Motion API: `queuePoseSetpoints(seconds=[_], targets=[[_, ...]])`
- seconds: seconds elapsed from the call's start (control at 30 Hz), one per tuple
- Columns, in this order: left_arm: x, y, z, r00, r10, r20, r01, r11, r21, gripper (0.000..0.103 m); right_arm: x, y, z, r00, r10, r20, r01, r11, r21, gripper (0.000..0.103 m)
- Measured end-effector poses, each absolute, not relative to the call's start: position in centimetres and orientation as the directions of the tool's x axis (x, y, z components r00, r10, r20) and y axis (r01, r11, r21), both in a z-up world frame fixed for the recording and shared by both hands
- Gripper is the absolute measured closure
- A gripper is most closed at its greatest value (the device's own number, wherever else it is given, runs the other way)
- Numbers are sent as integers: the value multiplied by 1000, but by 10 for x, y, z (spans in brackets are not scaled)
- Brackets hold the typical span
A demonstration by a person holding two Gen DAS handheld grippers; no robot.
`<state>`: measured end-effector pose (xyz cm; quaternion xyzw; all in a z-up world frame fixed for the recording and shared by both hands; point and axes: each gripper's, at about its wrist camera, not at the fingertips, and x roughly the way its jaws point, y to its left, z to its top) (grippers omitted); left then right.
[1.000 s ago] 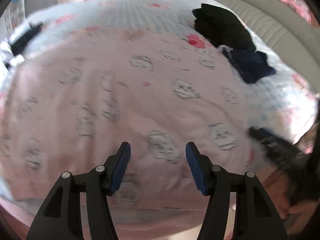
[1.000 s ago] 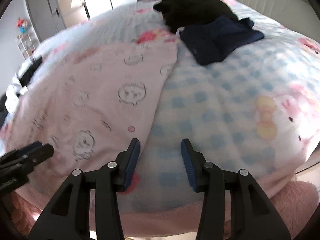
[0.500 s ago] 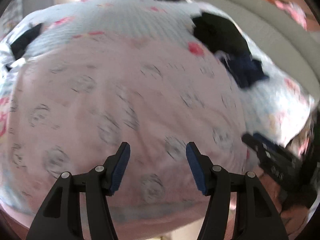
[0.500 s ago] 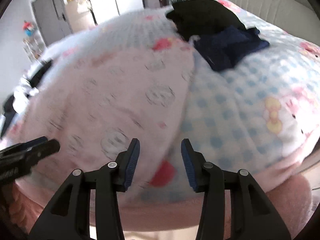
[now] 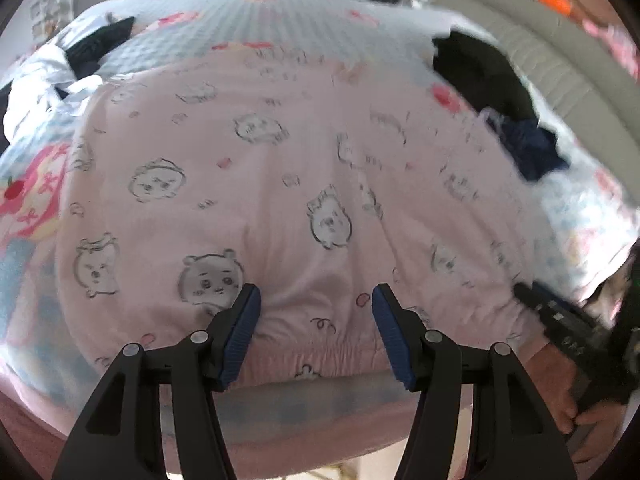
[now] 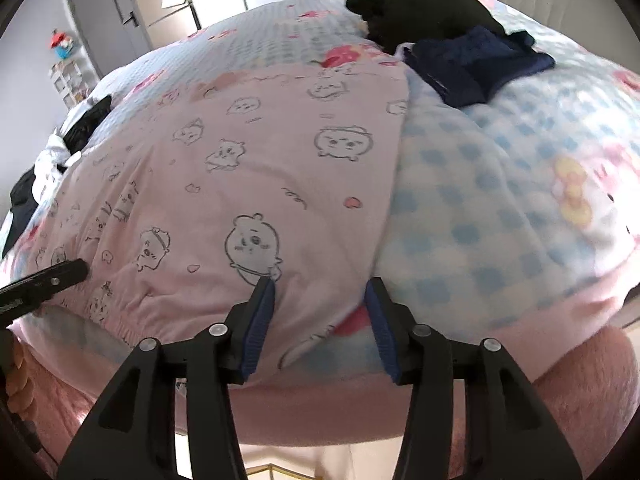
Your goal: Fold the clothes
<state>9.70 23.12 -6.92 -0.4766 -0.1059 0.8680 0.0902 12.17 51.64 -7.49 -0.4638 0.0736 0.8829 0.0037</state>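
A pink garment printed with cartoon faces lies spread flat on the bed; its gathered hem runs along the near edge. My left gripper hovers open just above that hem, nothing between its blue pads. My right gripper hangs over the garment's near right corner, where the pink cloth meets the checked blanket. Its jaws are opening and the pads press on nothing. Each gripper shows in the other's view: the right gripper at the right, the left gripper at the left.
A blue-and-white checked blanket covers the bed. A black garment and a folded navy one lie at the far right by the padded headboard. Black and white clothes are heaped at the far left. A hand holds the right gripper.
Both grippers have slid leftward along the bed's near edge. The left now sits over the hem's middle, the right over the garment's right corner. The right jaws stand slightly wider.
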Motion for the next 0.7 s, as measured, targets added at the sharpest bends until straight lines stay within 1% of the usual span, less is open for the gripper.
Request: queuePoseSetpoints(seconds=[0.07, 0.13, 0.23, 0.27, 0.33, 0.4, 0.47, 0.53, 0.63, 0.7], targets=[[103, 215, -61, -571, 269, -775, -29, -951, -308, 43, 126, 517, -70, -577, -47, -815, -90, -989, 120, 55], [106, 198, -63, -577, 289, -764, -6, -937, -349, 43, 127, 516, -64, -598, -79, -798, -71, -986, 151, 55], [113, 191, -79, -542, 254, -801, 24, -948, -317, 43, 131, 504, -58, -611, -156, -776, -12, -979, 206, 55], [115, 191, -85, -529, 239, -815, 29, -954, -298, 43, 131, 497, -60, -601, -155, -784, 6, -982, 189, 55], [120, 191, -87, -521, 221, -824, 26, -961, -274, 44, 127, 482, -71, -562, -77, -823, 21, -997, 78, 54], [123, 192, -86, -519, 218, -827, 22, -963, -267, 44, 128, 479, -78, -542, -33, -839, 21, -999, 25, 55], [125, 186, -82, -527, 213, -823, 34, -962, -271, 44, 131, 488, -75, -545, -38, -838, -10, -999, 51, 55], [130, 173, -76, -553, 228, -801, 51, -951, -305, 44, 133, 498, -72, -543, -52, -838, -42, -995, 89, 54], [137, 158, -68, -597, 256, -761, 61, -931, -361, 44, 140, 513, -68, -535, -130, -835, -79, -976, 203, 52], [136, 160, -61, -625, 289, -725, 17, -924, -383, 44, 143, 517, -66, -515, -192, -836, -73, -961, 266, 52]])
